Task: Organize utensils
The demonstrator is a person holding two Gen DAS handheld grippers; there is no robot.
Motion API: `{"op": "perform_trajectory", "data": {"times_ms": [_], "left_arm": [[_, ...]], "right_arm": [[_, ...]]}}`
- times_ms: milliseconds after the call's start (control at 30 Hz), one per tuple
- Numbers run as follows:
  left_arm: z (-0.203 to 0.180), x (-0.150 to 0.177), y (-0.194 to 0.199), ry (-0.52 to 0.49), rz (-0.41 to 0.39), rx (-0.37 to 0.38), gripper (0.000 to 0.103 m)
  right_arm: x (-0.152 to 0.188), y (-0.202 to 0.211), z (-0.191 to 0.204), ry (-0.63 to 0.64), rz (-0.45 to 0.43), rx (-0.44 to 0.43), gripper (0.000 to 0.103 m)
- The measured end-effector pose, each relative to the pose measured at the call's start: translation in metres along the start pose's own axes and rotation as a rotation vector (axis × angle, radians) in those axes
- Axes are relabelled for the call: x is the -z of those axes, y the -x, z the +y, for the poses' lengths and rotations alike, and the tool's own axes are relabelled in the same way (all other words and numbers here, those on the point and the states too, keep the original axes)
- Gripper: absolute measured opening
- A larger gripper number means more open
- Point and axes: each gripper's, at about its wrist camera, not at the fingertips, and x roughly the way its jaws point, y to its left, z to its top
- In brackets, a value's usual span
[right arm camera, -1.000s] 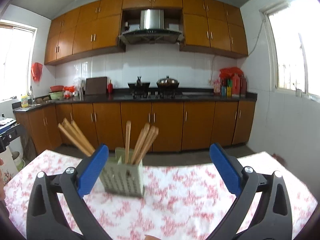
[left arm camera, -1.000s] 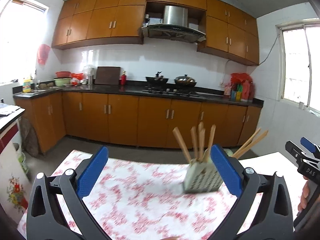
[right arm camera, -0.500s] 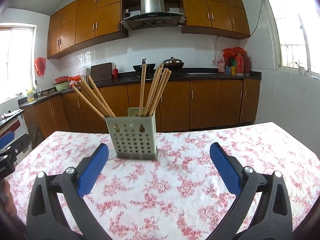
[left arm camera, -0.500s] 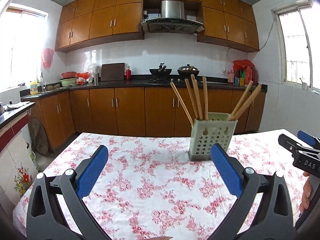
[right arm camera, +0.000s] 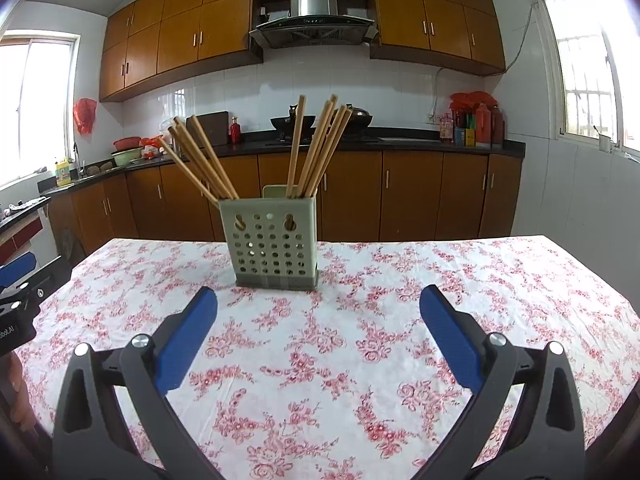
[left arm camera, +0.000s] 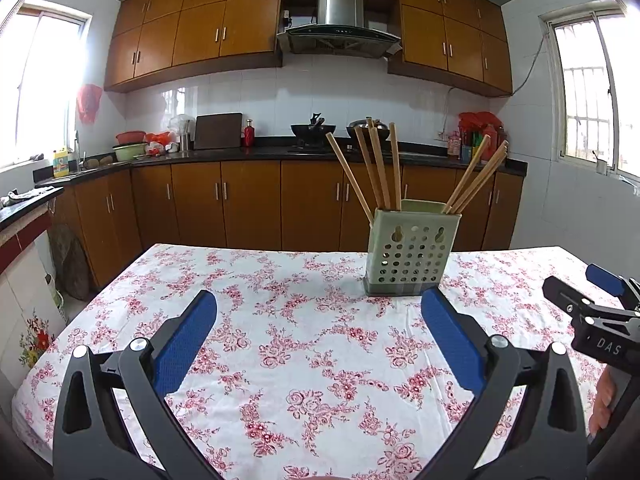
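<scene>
A pale green perforated utensil holder (left arm camera: 410, 251) stands upright on the floral tablecloth (left arm camera: 288, 344), with several wooden chopsticks (left arm camera: 380, 168) leaning in it. It also shows in the right wrist view (right arm camera: 274, 242), chopsticks (right arm camera: 316, 148) fanned left and right. My left gripper (left arm camera: 318, 320) is open and empty, short of the holder and a little to its left. My right gripper (right arm camera: 318, 316) is open and empty, short of the holder and slightly to its right. Its tip shows in the left wrist view (left arm camera: 600, 312).
The table (right arm camera: 500, 280) is covered with a white cloth with red flowers. Behind it run brown kitchen cabinets (left arm camera: 224, 200) and a dark counter (left arm camera: 256, 152) with pots and bottles. The table's far edge lies just behind the holder.
Both grippers have pulled back from the holder and tilted downward, so more tablecloth shows. The holder stands still on the table. Both jaws stayed open.
</scene>
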Motion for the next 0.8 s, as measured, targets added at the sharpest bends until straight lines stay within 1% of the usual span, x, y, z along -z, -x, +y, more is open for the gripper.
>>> {"op": "perform_trajectory", "data": {"times_ms": [267,800], "left_arm": [[-0.0052,0.0056,-0.0002,0.0,0.019,0.013,0.101],[-0.0063,0.0072,-0.0036,0.005,0.035,0.015,0.101]], "right_arm": [[0.0039,0.0024,0.0044,0.022,0.002,-0.007,0.099],[0.005,-0.0006,0.0018,0.012,0.015,-0.004,0.099]]}}
